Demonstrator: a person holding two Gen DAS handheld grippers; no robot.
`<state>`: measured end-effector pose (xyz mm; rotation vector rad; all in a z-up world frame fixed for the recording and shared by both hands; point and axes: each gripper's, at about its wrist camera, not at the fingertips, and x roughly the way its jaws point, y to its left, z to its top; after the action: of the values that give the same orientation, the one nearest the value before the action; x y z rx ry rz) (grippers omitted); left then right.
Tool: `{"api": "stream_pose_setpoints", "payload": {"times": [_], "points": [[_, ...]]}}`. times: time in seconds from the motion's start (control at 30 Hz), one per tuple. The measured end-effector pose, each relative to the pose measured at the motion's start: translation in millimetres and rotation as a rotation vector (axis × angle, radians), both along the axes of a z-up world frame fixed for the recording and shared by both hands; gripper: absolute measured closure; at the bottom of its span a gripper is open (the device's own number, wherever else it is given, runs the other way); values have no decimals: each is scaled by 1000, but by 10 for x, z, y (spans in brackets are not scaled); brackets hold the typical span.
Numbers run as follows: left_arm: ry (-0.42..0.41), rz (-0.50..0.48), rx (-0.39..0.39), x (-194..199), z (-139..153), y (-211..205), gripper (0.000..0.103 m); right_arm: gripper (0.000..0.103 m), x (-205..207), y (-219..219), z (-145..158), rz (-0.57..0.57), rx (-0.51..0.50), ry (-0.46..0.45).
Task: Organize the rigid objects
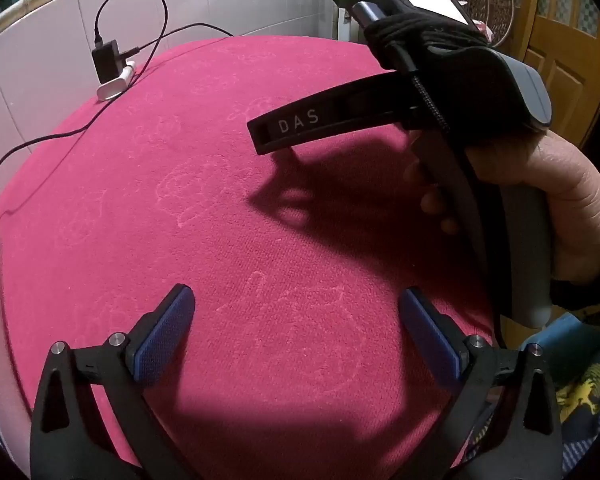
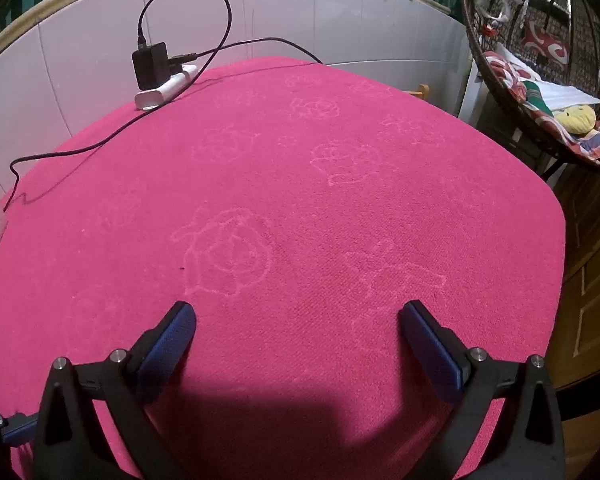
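My left gripper [image 1: 298, 308] is open and empty, low over the pink towel-covered table [image 1: 204, 208]. My right gripper [image 2: 298, 320] is open and empty over the same table [image 2: 300, 208]. In the left wrist view the right gripper's black finger marked DAS [image 1: 300, 126] reaches in from the right, held by a hand [image 1: 556, 200]. No loose rigid object lies on the pink cloth between the fingers in either view.
A black charger on a white power strip [image 2: 156, 80] with black cables sits at the table's far left edge, also in the left wrist view [image 1: 112, 72]. White tiled wall [image 2: 80, 48] behind. A wicker hanging chair with cushions [image 2: 540, 80] at right; wooden door [image 1: 564, 48].
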<state>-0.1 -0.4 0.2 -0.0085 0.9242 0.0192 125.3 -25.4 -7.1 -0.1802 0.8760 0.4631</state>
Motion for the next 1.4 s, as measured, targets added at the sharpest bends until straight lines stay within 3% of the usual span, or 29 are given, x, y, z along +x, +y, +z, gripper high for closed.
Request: {"api": "stream_pose_setpoints", "payload": {"times": [1.03,1.27,1.4], "points": [[-2,0,-7,-9,3,5,0,0,50,56,-61,-1,0,-23],[-1,-1,-8,3,-15,32,0,0,70,-43,-66,1,86,-17],[-1,-3,-8,17,-22,53,0,0,50,-12,-60,5,70,-29]]}}
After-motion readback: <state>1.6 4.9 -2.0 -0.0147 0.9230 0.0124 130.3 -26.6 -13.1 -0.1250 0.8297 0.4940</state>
